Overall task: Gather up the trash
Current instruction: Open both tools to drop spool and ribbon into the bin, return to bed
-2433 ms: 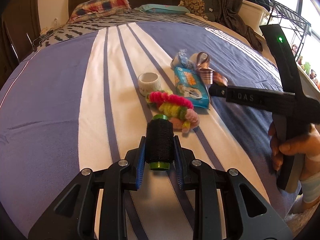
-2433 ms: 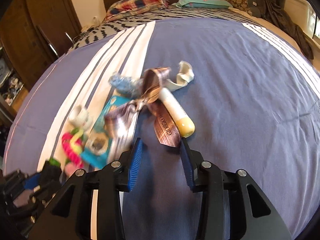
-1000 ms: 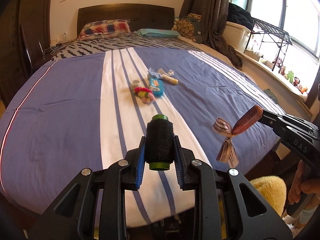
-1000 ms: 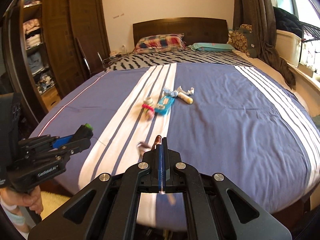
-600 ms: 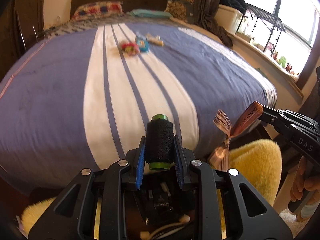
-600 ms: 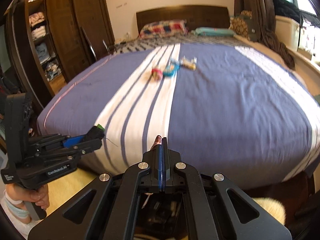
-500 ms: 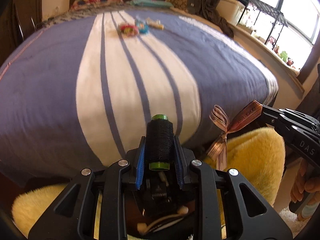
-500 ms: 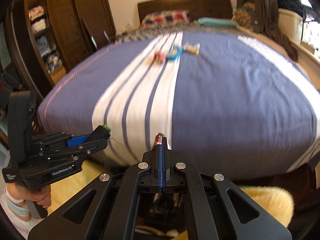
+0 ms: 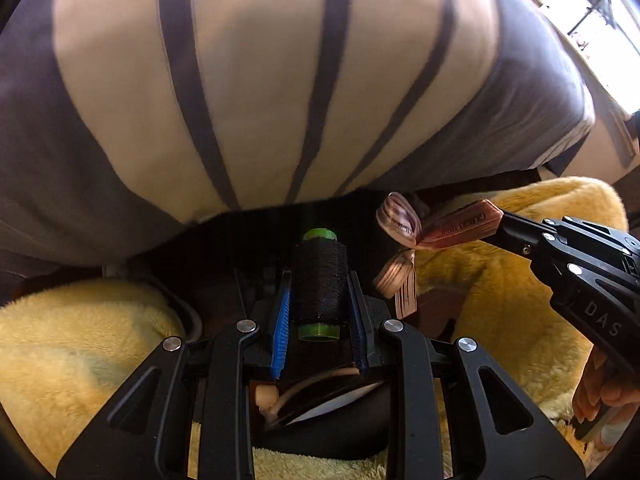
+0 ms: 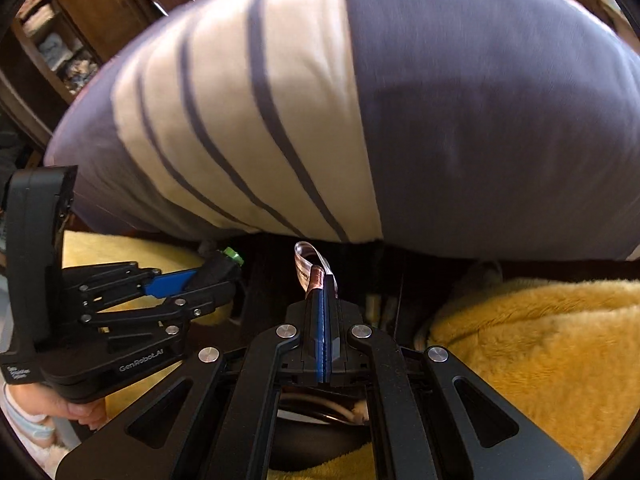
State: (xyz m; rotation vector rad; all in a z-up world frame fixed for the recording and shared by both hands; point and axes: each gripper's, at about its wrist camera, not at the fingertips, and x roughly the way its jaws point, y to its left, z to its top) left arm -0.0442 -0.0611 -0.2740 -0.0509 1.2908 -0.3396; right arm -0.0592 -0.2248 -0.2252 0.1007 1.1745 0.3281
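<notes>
My left hand-held gripper [image 9: 320, 300] is pinching a spool of black thread [image 9: 319, 286] on a green core, held lengthwise between the blue pads [image 9: 282, 332], green ends showing in front and behind. My right hand-held gripper [image 9: 498, 224] has its fingers pressed together on one loop of a brown ribbon bow [image 9: 404, 240], which hangs just right of the spool and ahead of it; the bow's knot and striped tails dangle free below the pinch. From the right wrist view the fingers are flat against each other with the ribbon's end [image 10: 314, 270] sticking up past the tips, and the left hand-held gripper [image 10: 224, 270] sits off to the left with the spool's green cap visible at its tip.

Directly under both tools I see a dark bin [image 9: 328, 424] with a black liner and some pale scraps [image 9: 268, 396] inside. A fluffy yellow rug [image 9: 512, 320] spreads on either side of it. Ahead of both tools the bed [image 9: 256, 92] edge fills the view, its cover blue-grey with a cream band and dark stripes. My fingers [image 9: 604, 396] wrap the right handle at the lower right.
</notes>
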